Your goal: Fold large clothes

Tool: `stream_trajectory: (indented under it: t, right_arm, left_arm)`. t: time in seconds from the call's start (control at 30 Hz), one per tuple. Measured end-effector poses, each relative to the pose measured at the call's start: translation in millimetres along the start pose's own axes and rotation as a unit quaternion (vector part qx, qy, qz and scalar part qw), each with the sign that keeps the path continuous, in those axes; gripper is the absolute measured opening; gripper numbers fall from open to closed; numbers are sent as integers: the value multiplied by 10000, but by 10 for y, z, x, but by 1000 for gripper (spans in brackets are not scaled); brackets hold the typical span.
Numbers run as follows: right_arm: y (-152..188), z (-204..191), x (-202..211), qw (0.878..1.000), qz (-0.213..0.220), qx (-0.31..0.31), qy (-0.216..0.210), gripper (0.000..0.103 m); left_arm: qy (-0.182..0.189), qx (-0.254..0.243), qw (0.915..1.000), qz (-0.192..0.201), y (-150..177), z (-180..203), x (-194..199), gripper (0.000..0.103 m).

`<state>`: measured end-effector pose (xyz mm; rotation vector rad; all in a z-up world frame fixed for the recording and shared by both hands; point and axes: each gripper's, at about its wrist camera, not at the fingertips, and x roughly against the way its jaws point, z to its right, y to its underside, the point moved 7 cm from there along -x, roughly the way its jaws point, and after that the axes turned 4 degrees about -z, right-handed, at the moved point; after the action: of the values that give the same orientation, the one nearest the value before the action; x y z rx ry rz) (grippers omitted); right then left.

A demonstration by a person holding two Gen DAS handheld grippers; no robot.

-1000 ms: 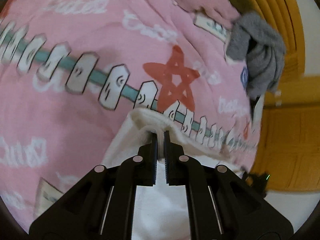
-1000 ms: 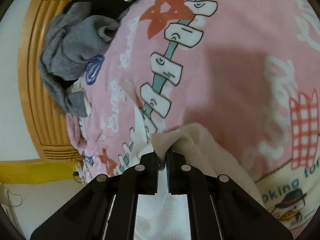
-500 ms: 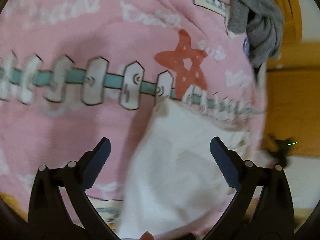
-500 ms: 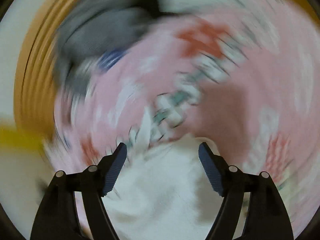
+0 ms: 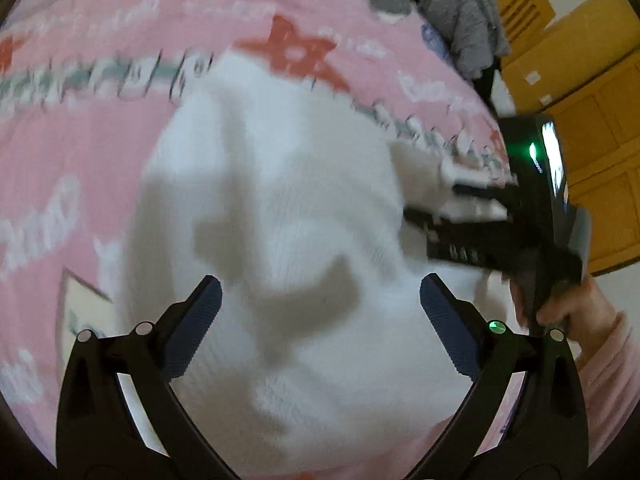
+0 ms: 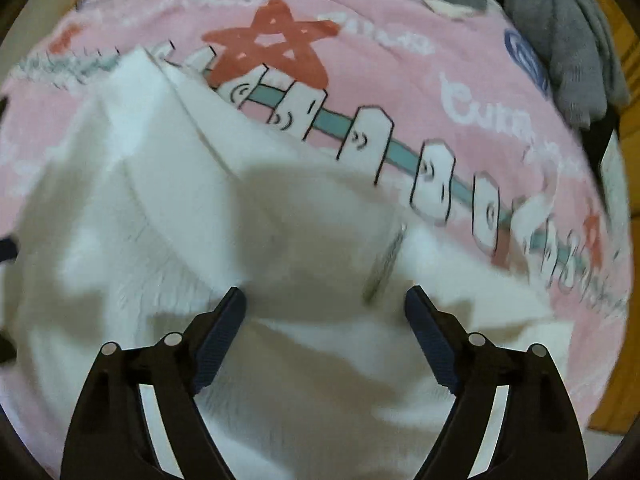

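Both grippers, left (image 5: 320, 308) and right (image 6: 325, 316), fingers spread and released, hover over one white garment (image 5: 272, 216).

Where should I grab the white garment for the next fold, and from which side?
I'd take the white garment at its far corner by the red star, coming from beyond it over the pink bedspread. That edge lies straight and layered, easy to pinch. Both the left gripper and right gripper are open and free.

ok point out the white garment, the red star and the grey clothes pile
white garment (image 5: 288, 208): left wrist view, middle of the fabric
red star (image 6: 272, 48): right wrist view, star's centre
grey clothes pile (image 6: 568, 52): right wrist view, main heap
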<state>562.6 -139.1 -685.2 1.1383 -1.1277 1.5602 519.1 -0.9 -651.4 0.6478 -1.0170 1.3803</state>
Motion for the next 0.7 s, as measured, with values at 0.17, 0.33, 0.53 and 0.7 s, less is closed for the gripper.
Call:
stream_trajectory:
  t: [0.17, 0.33, 0.53, 0.7]
  right_arm:
    - [-68, -23, -27, 9996, 103, -110, -246, 25]
    - [-99, 46, 170, 9992, 330, -193, -145, 9]
    - [-473, 192, 411, 9944, 860, -598, 130, 5]
    - [-658, 225, 97, 9953, 620, -707, 222, 5]
  left_arm:
    - [76, 435, 9988, -220, 173, -310, -184, 97]
    - [-83, 630, 9980, -32, 127, -390, -207, 97]
    - [-745, 642, 9948, 247, -113, -475, -369, 97]
    - [-1690, 174, 9841, 522, -396, -473, -494, 97]
